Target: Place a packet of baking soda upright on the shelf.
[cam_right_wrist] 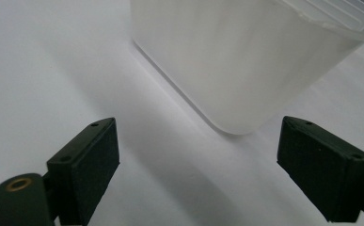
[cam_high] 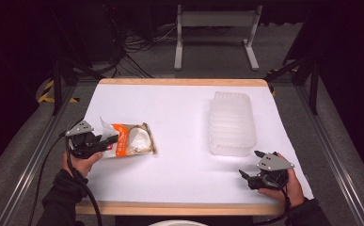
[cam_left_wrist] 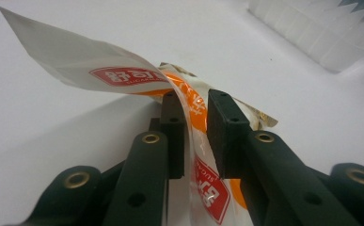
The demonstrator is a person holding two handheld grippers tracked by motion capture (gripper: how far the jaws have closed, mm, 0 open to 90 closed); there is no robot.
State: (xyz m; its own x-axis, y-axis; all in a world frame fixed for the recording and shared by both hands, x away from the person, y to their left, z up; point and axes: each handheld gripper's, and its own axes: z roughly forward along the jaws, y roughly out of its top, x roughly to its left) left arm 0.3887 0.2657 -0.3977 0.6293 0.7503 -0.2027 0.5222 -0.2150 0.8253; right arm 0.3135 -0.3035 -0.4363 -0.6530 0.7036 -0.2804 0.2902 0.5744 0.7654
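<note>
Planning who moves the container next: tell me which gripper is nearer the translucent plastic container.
Right. The right gripper sits open just in front of the plastic container, near its corner. The left gripper is across the table, its jaws closing around the snack packet.

Dark room, grey floor [cam_high: 208,56], white table [cam_high: 179,108].

Lab: dark curtains, floor cables [cam_high: 137,44], white table [cam_high: 179,108].

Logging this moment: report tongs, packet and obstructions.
Left tongs closing on the snack packet's edge, a gap still showing by one pad. Right tongs open, empty, facing the plastic container. Nothing between packet and container.
</note>
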